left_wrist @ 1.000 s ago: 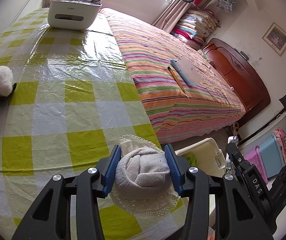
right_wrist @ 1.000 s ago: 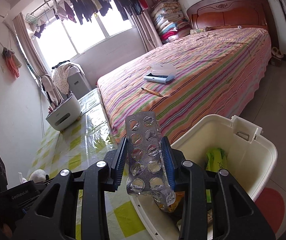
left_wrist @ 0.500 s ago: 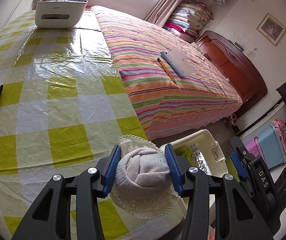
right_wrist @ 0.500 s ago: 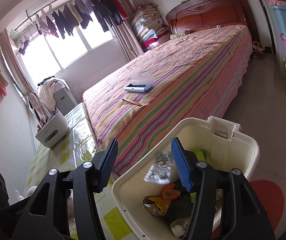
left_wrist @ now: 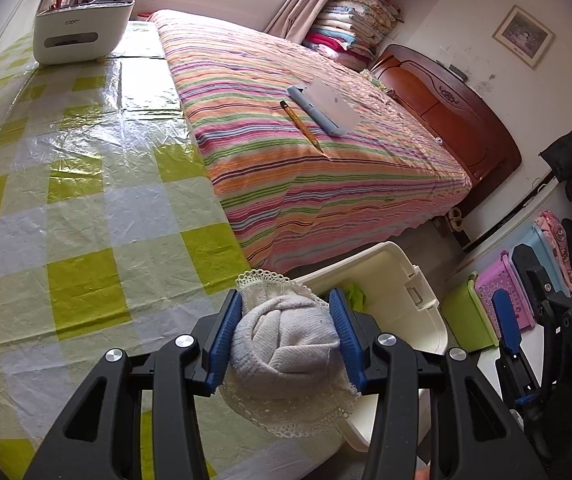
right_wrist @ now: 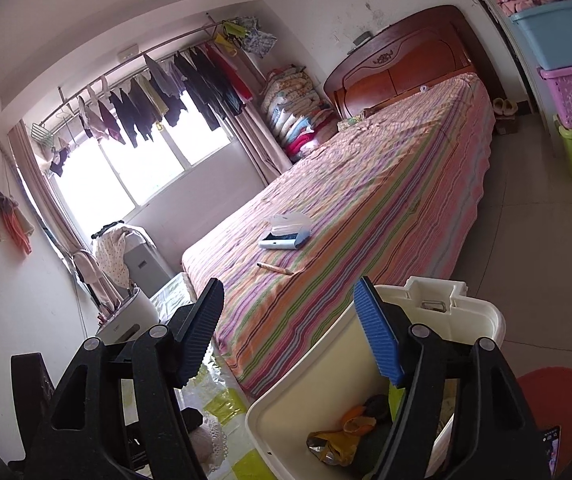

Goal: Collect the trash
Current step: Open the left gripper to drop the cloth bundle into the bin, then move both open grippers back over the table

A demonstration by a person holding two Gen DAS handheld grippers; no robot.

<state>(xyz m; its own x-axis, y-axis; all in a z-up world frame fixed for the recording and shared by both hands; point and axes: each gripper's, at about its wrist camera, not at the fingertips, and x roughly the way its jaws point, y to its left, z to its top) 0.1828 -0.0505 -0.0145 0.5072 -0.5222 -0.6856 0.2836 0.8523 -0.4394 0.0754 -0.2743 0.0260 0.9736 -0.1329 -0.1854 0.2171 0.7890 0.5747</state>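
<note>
- A white caddy [left_wrist: 82,28] is seen at the far left end of the table [left_wrist: 86,208]; a grey word is printed on its front, too small to be read for certain.
- The table is covered by a yellow-and-white checked plastic sheet, and the striped bed [left_wrist: 305,140] is set right against its edge.
- A rolled grey sock [left_wrist: 286,344] with a lace cuff is clamped between the blue pads of the left gripper [left_wrist: 286,336], above the table's near edge and just beside the bin [left_wrist: 409,300]. The rounded roll is turned towards the camera and the lace cuff is spread above and below it; no clear long axis can be made out.
- On the bed, a pencil [left_wrist: 301,126] is laid beside a grey-blue case [left_wrist: 323,110], its tip pointed towards the foot of the bed.
- The cream bin is stood on the floor by the table's corner; crumpled wrappers [right_wrist: 341,436] are seen inside it.
- The right gripper [right_wrist: 289,332] is held over the bin's rim with its jaws opening, and nothing is held between them.
- The letters "DAS" are read on the side of the right gripper in the left wrist view.
</note>
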